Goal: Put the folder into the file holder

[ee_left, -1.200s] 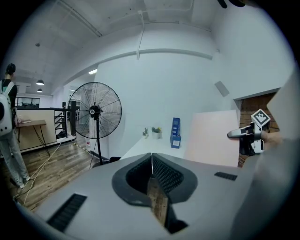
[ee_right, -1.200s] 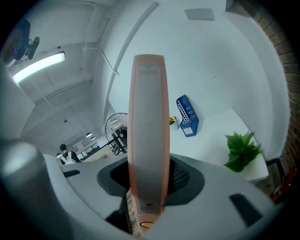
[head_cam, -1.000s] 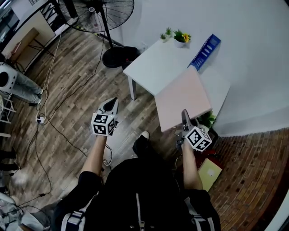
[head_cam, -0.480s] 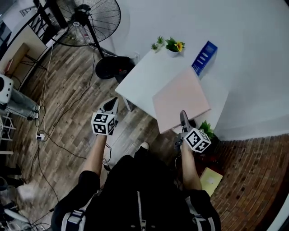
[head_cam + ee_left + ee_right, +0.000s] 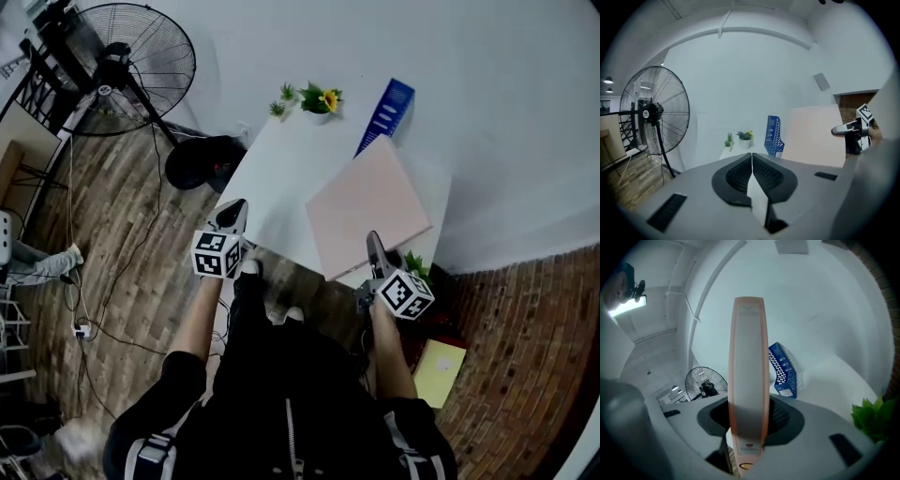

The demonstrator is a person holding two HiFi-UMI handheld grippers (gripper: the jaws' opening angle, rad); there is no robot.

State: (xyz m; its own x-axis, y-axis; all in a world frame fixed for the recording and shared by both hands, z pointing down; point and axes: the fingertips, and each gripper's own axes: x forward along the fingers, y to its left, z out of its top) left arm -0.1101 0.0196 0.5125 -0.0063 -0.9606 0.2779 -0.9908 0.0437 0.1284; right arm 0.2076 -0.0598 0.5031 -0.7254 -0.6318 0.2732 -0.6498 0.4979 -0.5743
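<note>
Folder (image 5: 367,204) in right tongs (image 5: 373,242) over table (image 5: 279,171), blue file holder (image 5: 385,112) beyond

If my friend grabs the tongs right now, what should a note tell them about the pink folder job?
Left tongs: shut, empty.
Right tongs: shut on the flat pink folder, held over the white table.
Blue plastic mesh file holder: upright at the table's far edge, by the wall.
Done: folder is picked up.
Left: carry it over and slide it into the holder.
</note>
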